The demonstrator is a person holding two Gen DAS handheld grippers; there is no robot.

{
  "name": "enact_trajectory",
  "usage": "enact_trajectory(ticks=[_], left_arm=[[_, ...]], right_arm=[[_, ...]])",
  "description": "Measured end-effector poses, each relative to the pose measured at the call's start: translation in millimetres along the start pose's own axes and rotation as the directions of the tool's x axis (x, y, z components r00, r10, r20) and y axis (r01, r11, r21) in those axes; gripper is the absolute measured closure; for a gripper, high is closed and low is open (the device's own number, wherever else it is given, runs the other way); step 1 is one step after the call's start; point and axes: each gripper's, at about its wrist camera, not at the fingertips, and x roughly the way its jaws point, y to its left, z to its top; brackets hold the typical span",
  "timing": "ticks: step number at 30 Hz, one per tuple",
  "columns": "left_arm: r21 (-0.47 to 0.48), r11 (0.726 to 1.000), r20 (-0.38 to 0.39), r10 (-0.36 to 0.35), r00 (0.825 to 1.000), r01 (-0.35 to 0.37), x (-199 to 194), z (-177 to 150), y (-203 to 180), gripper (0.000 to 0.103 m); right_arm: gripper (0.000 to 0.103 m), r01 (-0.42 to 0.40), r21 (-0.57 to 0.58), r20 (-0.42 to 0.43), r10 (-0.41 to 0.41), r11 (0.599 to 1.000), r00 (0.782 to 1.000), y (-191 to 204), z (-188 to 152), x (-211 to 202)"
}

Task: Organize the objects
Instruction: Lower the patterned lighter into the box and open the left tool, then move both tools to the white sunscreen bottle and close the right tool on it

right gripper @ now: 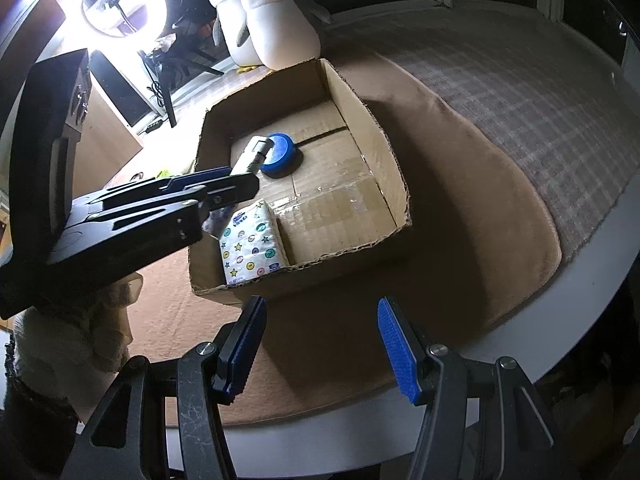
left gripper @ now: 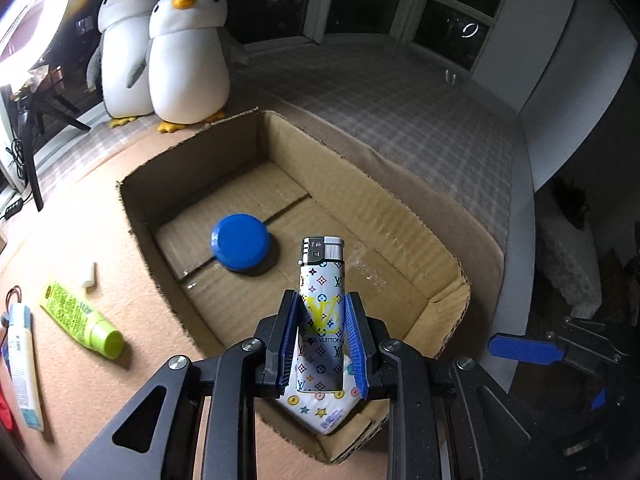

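My left gripper (left gripper: pixel 322 312) is shut on a white patterned lighter (left gripper: pixel 321 280) and holds it over the near end of an open cardboard box (left gripper: pixel 168 164). A blue round lid (left gripper: pixel 241 242) lies on the box floor. A tissue pack (left gripper: pixel 320 408) with coloured stars leans in the box's near corner under the lighter. In the right wrist view the left gripper (right gripper: pixel 240 178) reaches over the box (right gripper: pixel 384 152) with the lighter (right gripper: pixel 250 156), above the tissue pack (right gripper: pixel 252 248) and beside the lid (right gripper: pixel 279 155). My right gripper (right gripper: pixel 320 344) is open and empty, in front of the box.
A green tube (left gripper: pixel 80 314), a white tube (left gripper: pixel 24 364) and a small white piece (left gripper: pixel 89 275) lie on the tan mat left of the box. Two plush penguins (left gripper: pixel 168 52) stand behind it. A ring light (right gripper: pixel 124 4) and tripod stand at far left. The table edge (right gripper: pixel 560 340) curves at right.
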Motion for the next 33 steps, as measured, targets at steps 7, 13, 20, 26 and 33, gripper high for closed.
enact_trajectory(ticks=[7, 13, 20, 26, 33], left_arm=[[-0.005, 1.0, -0.017, -0.017, 1.0, 0.017, 9.1, -1.2, -1.1, 0.077], [-0.037, 0.999, 0.001, -0.011, 1.0, 0.011, -3.1, -6.1, 12.2, 0.076], [-0.117, 0.993, 0.052, 0.033, 0.998, -0.027, -44.8, -24.1, 53.3, 0.076], [-0.228, 0.97, 0.074, 0.103, 0.992, -0.083, -84.7, -55.6, 111.5, 0.076], [-0.353, 0.921, 0.065, 0.199, 0.978, -0.163, -127.6, -107.2, 192.0, 0.057]], right_arm=[[0.049, 0.0, -0.005, -0.01, 0.0, 1.0, 1.0, 1.0, 0.7, 2.2], [0.049, -0.006, -0.017, -0.019, 0.006, 1.0, 1.0, 7.8, 1.1, 2.9], [0.049, -0.042, -0.056, -0.021, 0.04, 0.998, 0.999, 35.1, 6.4, 5.6], [0.045, -0.097, -0.127, -0.035, 0.093, 0.987, 0.995, 81.8, 9.4, 13.9], [0.042, -0.138, -0.224, -0.035, 0.134, 0.965, 0.99, 145.0, 15.9, 28.5]])
